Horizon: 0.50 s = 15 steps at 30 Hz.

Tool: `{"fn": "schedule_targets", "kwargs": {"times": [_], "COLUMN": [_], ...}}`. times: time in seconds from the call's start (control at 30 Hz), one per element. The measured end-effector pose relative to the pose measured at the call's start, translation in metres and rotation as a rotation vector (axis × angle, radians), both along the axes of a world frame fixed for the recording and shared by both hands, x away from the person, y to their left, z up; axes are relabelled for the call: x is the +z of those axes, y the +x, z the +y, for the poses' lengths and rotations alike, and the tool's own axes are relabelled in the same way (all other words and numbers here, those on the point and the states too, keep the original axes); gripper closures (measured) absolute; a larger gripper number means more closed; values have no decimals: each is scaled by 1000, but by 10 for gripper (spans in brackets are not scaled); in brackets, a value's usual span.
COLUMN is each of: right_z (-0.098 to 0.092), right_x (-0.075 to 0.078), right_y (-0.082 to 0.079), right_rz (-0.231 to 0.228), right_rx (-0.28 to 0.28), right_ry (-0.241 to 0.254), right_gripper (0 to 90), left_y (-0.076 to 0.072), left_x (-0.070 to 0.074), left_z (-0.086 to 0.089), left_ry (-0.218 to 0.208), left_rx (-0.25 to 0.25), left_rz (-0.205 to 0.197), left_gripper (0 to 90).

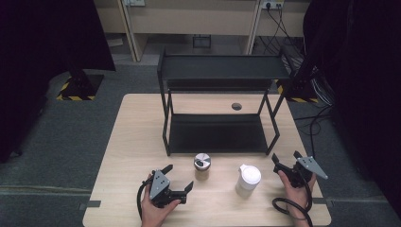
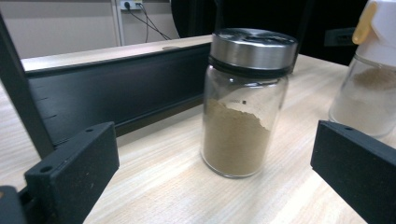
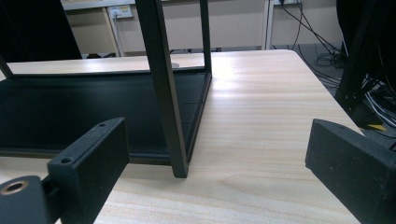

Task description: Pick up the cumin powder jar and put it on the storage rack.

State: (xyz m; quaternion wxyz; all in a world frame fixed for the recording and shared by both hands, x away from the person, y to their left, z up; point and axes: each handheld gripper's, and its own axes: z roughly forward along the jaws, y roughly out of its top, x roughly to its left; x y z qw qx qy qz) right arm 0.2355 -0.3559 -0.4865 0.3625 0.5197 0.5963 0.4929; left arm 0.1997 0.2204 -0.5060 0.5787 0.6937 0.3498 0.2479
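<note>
Facing the spice jar point(image 2: 245, 102), left tool point(image 1: 178, 177) wide apart.

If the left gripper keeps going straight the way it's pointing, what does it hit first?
Most likely the glass spice jar with the metal lid: it stands upright on the table straight ahead of the left gripper, between its open jaws. Nothing else appears to stand in the way.

spice jar point(image 1: 202, 166) left of white-lidded jar point(image 1: 248, 180), before rack point(image 1: 217, 135)

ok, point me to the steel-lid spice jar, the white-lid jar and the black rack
steel-lid spice jar point(image 2: 243, 116), left gripper view, on its glass body.
white-lid jar point(image 1: 249, 176), high view, on its white lid.
black rack point(image 1: 222, 67), high view, on its top shelf.
</note>
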Motion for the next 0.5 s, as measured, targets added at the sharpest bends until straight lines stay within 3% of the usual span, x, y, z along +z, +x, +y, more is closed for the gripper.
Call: {"fn": "schedule_targets", "kwargs": {"times": [0.2, 0.5], "right_z": [-1, -1], "right_x": [1, 1], "right_y": [1, 1], "right_rz": [8, 8], "right_rx": [3, 2], "right_ry": [2, 8], "right_gripper": [66, 67], "left_y": [3, 3], "left_x": [3, 5], "left_z": [-2, -8], "left_ry": [25, 55], "left_rx": [-49, -78], "left_rz": [2, -6], "left_gripper": [2, 2]}}
